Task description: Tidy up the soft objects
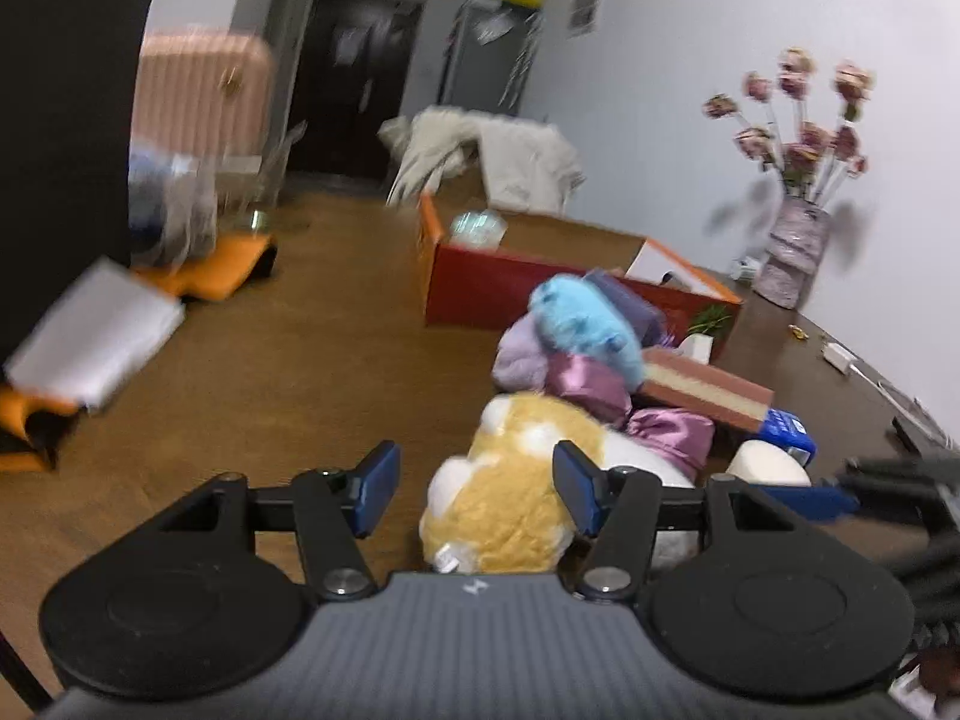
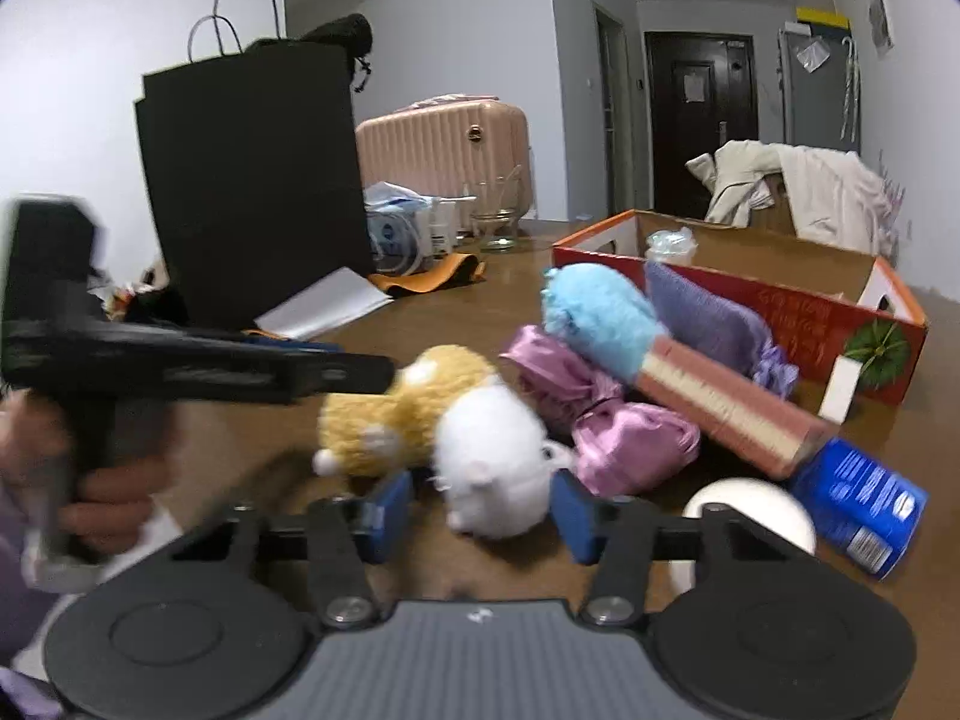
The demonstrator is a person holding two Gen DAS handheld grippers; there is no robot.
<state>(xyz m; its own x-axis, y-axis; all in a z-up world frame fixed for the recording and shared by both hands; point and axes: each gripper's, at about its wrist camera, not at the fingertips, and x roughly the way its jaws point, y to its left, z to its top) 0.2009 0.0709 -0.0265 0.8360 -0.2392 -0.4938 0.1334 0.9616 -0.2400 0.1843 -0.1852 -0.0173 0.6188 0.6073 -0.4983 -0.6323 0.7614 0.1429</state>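
Note:
A yellow plush (image 1: 510, 504) lies between the fingers of my left gripper (image 1: 477, 489), which is open; its right pad is against the fur and the left pad stands clear. A white plush (image 2: 489, 462) lies beside the yellow plush (image 2: 408, 408), just ahead of my open right gripper (image 2: 483, 510), with small gaps at both pads. Behind them are piled a blue fuzzy toy (image 2: 600, 312), purple satin pouches (image 2: 630, 444), a lavender cloth (image 2: 702, 312) and a pink sponge block (image 2: 720, 402). A hand holds the left gripper's handle (image 2: 90, 468) at the left of the right wrist view.
A red cardboard box (image 2: 780, 312) stands open behind the pile. A blue packet (image 2: 858, 504) and a white round object (image 2: 756, 510) lie at the right. A tall black paper bag (image 2: 252, 180), a glass (image 2: 498, 222) and a flower vase (image 1: 792, 258) stand on the brown table (image 1: 300, 372).

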